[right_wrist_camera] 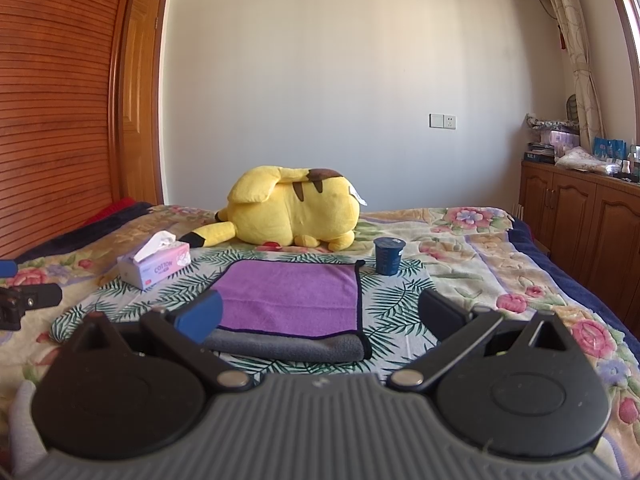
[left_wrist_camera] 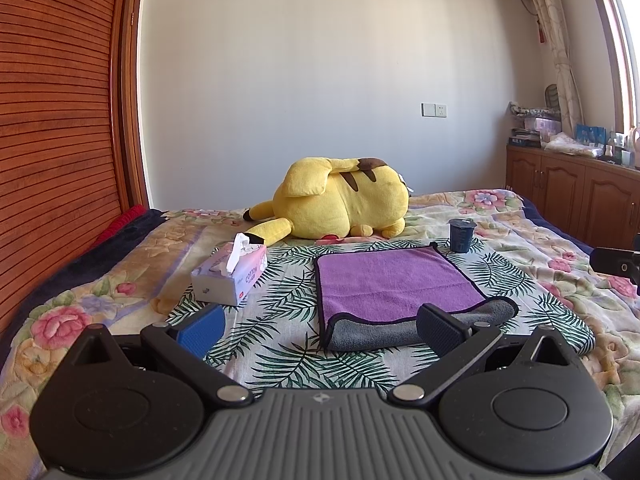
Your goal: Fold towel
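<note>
A purple towel (left_wrist_camera: 392, 280) with a dark hem lies flat on a leaf-print cloth on the bed; its grey underside shows along the near folded edge (left_wrist_camera: 384, 330). It also shows in the right wrist view (right_wrist_camera: 292, 298). My left gripper (left_wrist_camera: 320, 328) is open and empty, just in front of the towel's near left corner. My right gripper (right_wrist_camera: 320, 318) is open and empty, in front of the towel's near right corner. Part of the right gripper shows at the right edge of the left wrist view (left_wrist_camera: 616, 264).
A tissue box (left_wrist_camera: 230, 274) stands left of the towel. A dark blue cup (left_wrist_camera: 461, 235) stands at the towel's far right corner. A yellow plush toy (left_wrist_camera: 340, 204) lies behind. A wooden wardrobe (left_wrist_camera: 56, 120) is left; cabinets (left_wrist_camera: 572, 196) are right.
</note>
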{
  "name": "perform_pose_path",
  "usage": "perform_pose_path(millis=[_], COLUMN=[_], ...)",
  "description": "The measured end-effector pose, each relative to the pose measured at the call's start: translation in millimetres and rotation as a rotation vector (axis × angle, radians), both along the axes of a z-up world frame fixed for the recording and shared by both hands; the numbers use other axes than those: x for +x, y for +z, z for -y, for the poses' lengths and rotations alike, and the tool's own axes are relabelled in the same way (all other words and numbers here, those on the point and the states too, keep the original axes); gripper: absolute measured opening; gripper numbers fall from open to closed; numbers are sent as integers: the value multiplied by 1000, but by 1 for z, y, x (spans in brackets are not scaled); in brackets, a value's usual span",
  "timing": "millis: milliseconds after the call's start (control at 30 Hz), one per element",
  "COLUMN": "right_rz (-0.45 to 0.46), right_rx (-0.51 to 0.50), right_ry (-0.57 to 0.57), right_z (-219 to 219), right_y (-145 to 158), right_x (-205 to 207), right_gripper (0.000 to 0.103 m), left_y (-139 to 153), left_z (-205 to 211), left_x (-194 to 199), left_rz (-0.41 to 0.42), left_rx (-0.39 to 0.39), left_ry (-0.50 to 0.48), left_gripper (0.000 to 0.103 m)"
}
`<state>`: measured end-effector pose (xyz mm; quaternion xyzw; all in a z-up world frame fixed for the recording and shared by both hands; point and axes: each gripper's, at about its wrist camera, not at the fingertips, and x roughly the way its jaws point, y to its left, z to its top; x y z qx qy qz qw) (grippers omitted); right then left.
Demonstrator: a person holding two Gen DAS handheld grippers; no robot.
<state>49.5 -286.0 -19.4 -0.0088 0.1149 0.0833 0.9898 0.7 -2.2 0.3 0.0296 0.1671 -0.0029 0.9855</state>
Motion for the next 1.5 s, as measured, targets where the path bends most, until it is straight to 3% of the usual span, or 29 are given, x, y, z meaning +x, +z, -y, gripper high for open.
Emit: perform_pose_path(millis=[1500], right_rz=[-30], right_rx=[4], right_ry=[-6], right_z=[0], right_y=[-3], right_x=[6], right_gripper=[103], left_y=[-1], left_z=[3], left_x=[4], left_rz=[-26], left_rx=[23], left_ry=[-16], left_gripper=[84])
